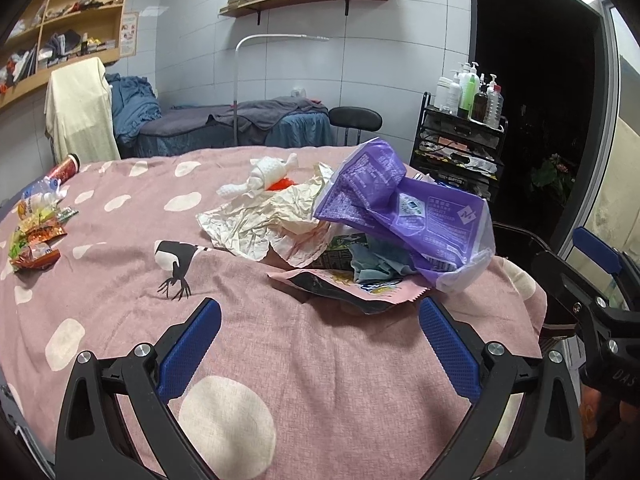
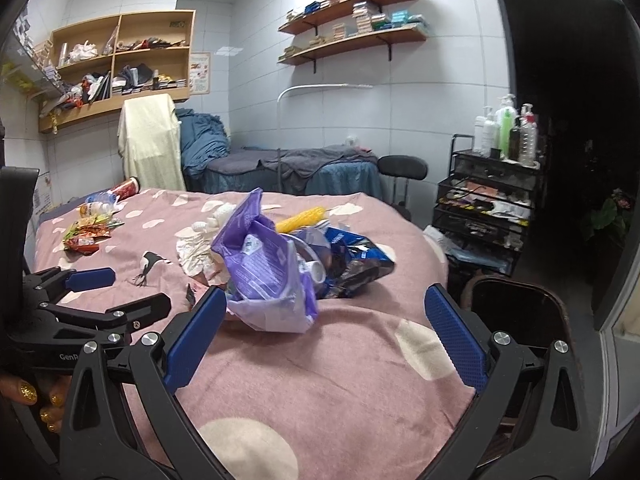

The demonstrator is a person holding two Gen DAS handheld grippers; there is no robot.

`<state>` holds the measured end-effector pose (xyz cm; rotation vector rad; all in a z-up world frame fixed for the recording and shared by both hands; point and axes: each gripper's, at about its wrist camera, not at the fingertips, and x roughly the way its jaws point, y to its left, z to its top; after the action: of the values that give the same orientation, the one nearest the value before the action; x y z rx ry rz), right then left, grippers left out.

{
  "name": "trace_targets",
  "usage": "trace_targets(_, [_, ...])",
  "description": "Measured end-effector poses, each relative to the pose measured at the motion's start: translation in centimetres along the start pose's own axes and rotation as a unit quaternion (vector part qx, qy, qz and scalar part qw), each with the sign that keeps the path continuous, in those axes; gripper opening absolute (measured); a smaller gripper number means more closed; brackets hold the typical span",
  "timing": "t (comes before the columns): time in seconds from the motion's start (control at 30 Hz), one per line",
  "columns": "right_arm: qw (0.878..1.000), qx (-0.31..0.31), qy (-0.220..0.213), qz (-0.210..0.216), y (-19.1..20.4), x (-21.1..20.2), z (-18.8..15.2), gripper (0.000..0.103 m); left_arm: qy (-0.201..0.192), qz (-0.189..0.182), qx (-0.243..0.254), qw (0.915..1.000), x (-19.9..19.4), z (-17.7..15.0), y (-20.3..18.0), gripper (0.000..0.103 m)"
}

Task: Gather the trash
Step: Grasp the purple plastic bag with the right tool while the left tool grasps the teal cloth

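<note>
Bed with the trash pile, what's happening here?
A person holds two handheld grippers over a pink spotted bedspread. The left gripper and right gripper are both open and hold nothing. Ahead lies a trash pile: a purple bag, crumpled paper and a dark blue wrapper. More snack wrappers sit at the far left of the bed. A dark bin stands beside the bed on the right. Nothing has been picked up yet.
</note>
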<state>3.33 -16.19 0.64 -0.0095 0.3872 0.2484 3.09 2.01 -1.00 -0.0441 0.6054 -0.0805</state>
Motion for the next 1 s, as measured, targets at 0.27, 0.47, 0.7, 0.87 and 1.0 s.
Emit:
trace_targets(0.27, [0.998, -0.026, 0.04, 0.042, 1.2, 4.3, 1.7, 0.085, 0.033, -0.029, -0.018, 0.9989, 1.3, 0.3, 1.3, 0.097])
trace_targets(0.47, [0.994, -0.039, 0.085, 0.063, 1.5, 7.3, 1.9, 0.054, 0.039, -0.031, -0.009, 0.9987, 1.6, 0.2, 1.2, 0.097])
trace_targets(0.7, [0.99, -0.034, 0.106, 0.086, 1.7, 8.3, 1.5, 0.015, 0.043, -0.029, -0.013, 0.9986, 2.0, 0.3, 1.6, 0.097])
trace_targets(0.87, [0.991, -0.018, 0.087, 0.1, 1.3, 7.1, 1.9, 0.008, 0.046, -0.038, -0.019, 0.9981, 2.2, 0.7, 1.6, 0.093])
trace_targets(1.0, [0.993, -0.007, 0.062, 0.105, 0.8, 5.5, 2.9, 0.008, 0.054, -0.053, -0.013, 0.997, 2.5, 1.5, 1.2, 0.087])
